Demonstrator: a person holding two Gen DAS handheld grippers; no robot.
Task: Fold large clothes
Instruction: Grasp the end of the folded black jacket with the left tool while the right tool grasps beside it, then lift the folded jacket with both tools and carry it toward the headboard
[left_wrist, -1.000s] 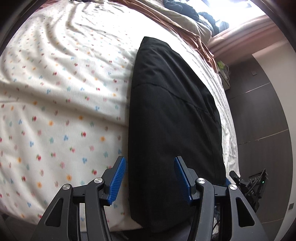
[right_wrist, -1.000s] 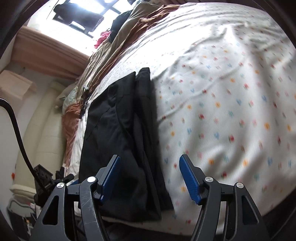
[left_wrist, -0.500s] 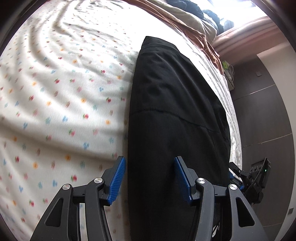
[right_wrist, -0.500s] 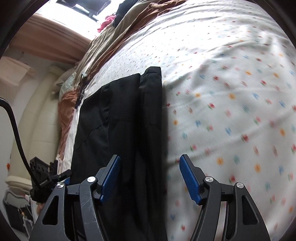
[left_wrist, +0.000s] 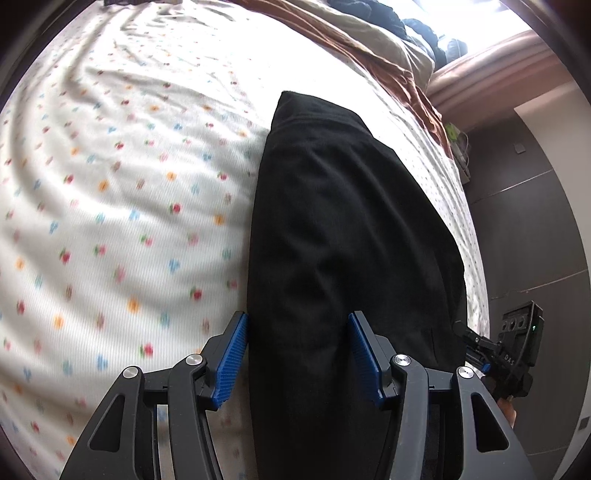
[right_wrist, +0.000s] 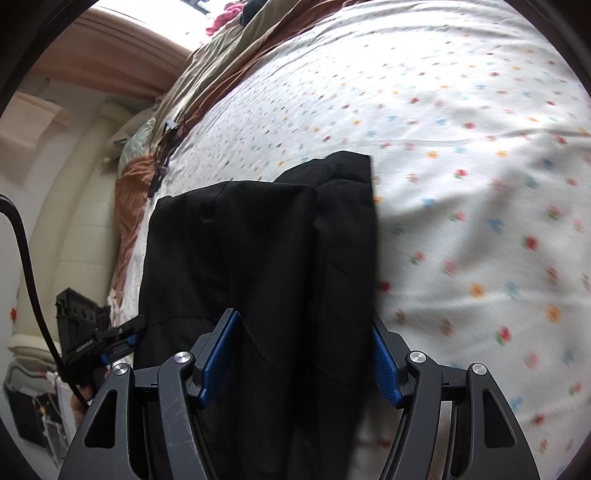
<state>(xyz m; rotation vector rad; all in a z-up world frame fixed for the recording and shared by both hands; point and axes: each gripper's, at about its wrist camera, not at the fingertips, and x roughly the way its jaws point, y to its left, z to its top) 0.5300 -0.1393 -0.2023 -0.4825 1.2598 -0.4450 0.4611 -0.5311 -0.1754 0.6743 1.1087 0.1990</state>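
A long black garment (left_wrist: 332, 236), folded lengthwise, lies on the white flower-print bedsheet (left_wrist: 122, 192). My left gripper (left_wrist: 299, 356) is open, its blue pads astride the garment's near end close to its left edge. In the right wrist view the same garment (right_wrist: 266, 251) shows layered folds. My right gripper (right_wrist: 306, 358) is open, its pads astride the garment's other end near its right edge. Each gripper shows at the edge of the other's view, the right one (left_wrist: 517, 343) and the left one (right_wrist: 88, 332).
A brown and beige blanket (left_wrist: 373, 40) with dark clothes is heaped along the bed's far side by the window. Dark cabinet panels (left_wrist: 532, 221) stand right of the bed. A cream padded headboard (right_wrist: 74, 206) and a black cable (right_wrist: 22, 251) are at left.
Both grippers have moved forward and down over the ends of the black garment, which now lies between each pair of open pads. The jaws stayed open.
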